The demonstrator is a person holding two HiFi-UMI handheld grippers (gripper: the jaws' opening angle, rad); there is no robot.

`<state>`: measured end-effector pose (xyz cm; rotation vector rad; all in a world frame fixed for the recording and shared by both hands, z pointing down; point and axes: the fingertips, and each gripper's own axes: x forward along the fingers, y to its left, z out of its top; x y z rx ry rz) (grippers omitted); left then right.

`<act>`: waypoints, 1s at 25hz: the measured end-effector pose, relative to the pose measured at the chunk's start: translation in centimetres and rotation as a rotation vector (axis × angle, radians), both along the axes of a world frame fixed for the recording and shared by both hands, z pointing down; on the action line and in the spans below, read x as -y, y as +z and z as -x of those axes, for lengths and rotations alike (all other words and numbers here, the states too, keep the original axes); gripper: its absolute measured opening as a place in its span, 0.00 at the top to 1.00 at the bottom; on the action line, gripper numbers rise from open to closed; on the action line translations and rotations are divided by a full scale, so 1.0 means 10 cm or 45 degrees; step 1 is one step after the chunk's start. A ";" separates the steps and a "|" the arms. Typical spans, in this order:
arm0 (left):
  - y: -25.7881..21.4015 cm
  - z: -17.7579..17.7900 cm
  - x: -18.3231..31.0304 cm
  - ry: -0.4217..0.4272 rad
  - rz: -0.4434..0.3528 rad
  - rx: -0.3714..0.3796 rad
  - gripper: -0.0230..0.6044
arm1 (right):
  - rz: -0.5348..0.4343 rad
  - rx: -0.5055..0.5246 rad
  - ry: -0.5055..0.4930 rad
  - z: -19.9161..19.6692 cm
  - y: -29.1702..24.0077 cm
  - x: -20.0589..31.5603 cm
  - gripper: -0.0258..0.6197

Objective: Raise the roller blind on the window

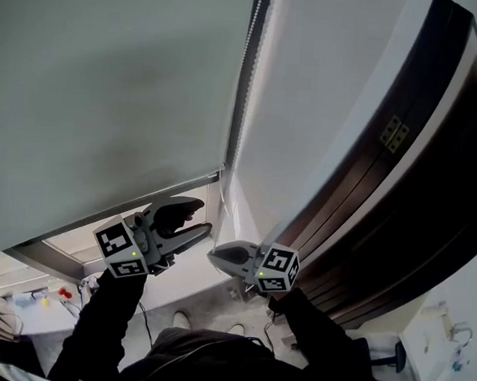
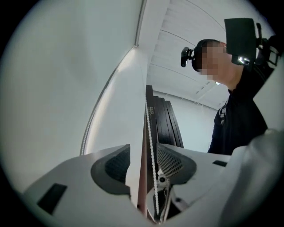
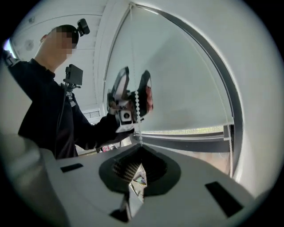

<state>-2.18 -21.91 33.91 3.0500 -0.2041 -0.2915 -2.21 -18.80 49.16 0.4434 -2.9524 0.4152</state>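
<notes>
The grey roller blind (image 1: 107, 95) hangs low over the window, its bottom bar (image 1: 132, 196) just above my grippers. A white bead chain (image 1: 245, 72) runs down the blind's right edge. My left gripper (image 1: 200, 221) stands open, and in the left gripper view the chain (image 2: 151, 133) passes between its spread jaws (image 2: 144, 150), close to the right pad (image 2: 171, 162). Just below and to the right, my right gripper (image 1: 215, 256) is shut on the chain. In the right gripper view the chain (image 3: 138, 119) drops straight into the closed jaws (image 3: 141, 150), with the left gripper (image 3: 133, 95) higher up on it.
A white wall strip (image 1: 309, 109) separates the window from dark wooden door panels (image 1: 400, 205) at the right. Below the blind is a strip of bare window and the sill (image 1: 80, 244). A cluttered desk (image 1: 15, 300) sits at the lower left.
</notes>
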 end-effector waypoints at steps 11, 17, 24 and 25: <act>-0.28 -0.27 -0.07 0.172 0.026 0.026 0.67 | 0.010 0.004 -0.030 0.07 0.18 -0.16 0.95; -0.37 -0.30 -0.10 0.182 -0.004 0.032 0.74 | 0.026 -0.010 -0.040 0.06 0.21 -0.20 0.95; -0.38 -0.33 -0.17 0.206 0.008 0.056 0.95 | 0.020 -0.015 -0.035 0.07 0.22 -0.22 0.95; -0.38 -0.33 -0.18 0.208 0.013 0.058 0.95 | 0.020 -0.018 -0.039 0.07 0.22 -0.22 0.95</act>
